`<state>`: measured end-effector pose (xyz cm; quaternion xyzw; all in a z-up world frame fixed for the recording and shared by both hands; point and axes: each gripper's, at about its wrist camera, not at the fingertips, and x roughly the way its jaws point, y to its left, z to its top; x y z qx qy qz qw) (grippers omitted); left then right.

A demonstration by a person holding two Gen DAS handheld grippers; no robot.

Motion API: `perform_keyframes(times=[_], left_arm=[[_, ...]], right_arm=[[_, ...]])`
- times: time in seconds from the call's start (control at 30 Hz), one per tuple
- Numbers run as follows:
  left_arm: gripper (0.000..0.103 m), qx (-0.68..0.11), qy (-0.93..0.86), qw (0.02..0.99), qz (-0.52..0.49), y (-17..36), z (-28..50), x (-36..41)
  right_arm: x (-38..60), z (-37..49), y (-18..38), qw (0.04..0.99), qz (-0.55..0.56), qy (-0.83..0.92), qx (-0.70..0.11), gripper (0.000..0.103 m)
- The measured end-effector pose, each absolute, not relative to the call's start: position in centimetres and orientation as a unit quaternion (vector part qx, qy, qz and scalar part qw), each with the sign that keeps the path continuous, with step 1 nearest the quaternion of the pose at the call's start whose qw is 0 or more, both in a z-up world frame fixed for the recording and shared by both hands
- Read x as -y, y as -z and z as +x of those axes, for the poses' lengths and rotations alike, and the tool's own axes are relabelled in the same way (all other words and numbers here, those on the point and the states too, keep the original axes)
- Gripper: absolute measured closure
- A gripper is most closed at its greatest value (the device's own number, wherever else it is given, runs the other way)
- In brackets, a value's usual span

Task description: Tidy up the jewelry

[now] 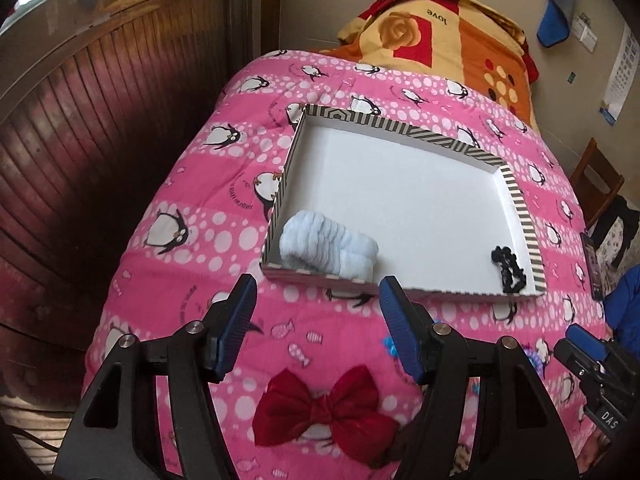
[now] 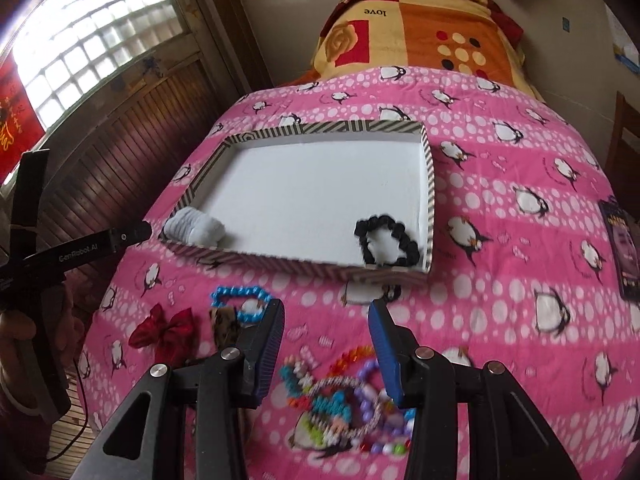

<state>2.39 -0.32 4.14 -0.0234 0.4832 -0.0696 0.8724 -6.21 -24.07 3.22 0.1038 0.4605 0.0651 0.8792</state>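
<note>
A shallow striped box [image 1: 524, 216] [image 2: 431, 184] with a white floor lies on the pink penguin quilt. Inside it a pale blue fluffy band [image 1: 328, 246] [image 2: 196, 229] rests in the near left corner. A black scrunchie [image 1: 507, 270] [image 2: 386, 246] rests in the near right corner. My left gripper [image 1: 318, 310] stands open and empty just short of the box. A red bow [image 1: 326, 410] [image 2: 168, 328] lies below it. My right gripper [image 2: 328, 328] is also open and empty, above a heap of bead bracelets [image 2: 348, 400]. A blue bead bracelet [image 2: 240, 300] and a leopard-print clip [image 2: 224, 326] lie to its left.
A folded orange and red blanket [image 1: 436, 32] [image 2: 416, 24] sits at the far end of the bed. Wooden panelling [image 1: 100, 120] runs along the left side. A dark booklet [image 2: 624, 248] lies near the quilt's right edge. A wooden chair [image 1: 596, 180] stands to the right.
</note>
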Motion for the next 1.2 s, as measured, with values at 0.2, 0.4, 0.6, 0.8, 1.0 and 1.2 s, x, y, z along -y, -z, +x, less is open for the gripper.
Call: perform_keyframes(times=[0.2,0.4,0.6,0.8,1.0,1.2], left_arm=[[0.039,-0.473,0.067,0.879,-0.011,-4.5,-0.1,0.1],[0.039,-0.468,0.067,0.881,0.017,-4.8,-2.0,0.0],[0.039,-0.466,0.079,0.881,0.019,-4.8,-3.3,-0.3],[0.039,-0.473,0.087,0.877,0.020,-4.4,-4.7,-0.2],[0.039,-0.468,0.060,0.881,0.026,-3.8,-6.4,-0.4],[0.039,-0.458,0.052,0.887,0.032,-3.6,-7.4,-0.5]], right_arm=[[23.2,-8.4,-3.6,0.883,0.111,-0.062,-0.451,0.061],[22.7,-9.7,-3.4,0.883,0.120,-0.058,-0.451,0.045],[21.9,-11.0,-3.8,0.887,0.111,-0.063,-0.444,0.045],[21.7,-11.8,-3.8,0.886,0.115,-0.062,-0.445,0.045],[21.3,-12.4,-3.5,0.885,0.110,-0.061,-0.448,0.045],[21.1,-12.7,-3.7,0.887,0.114,-0.060,-0.444,0.045]])
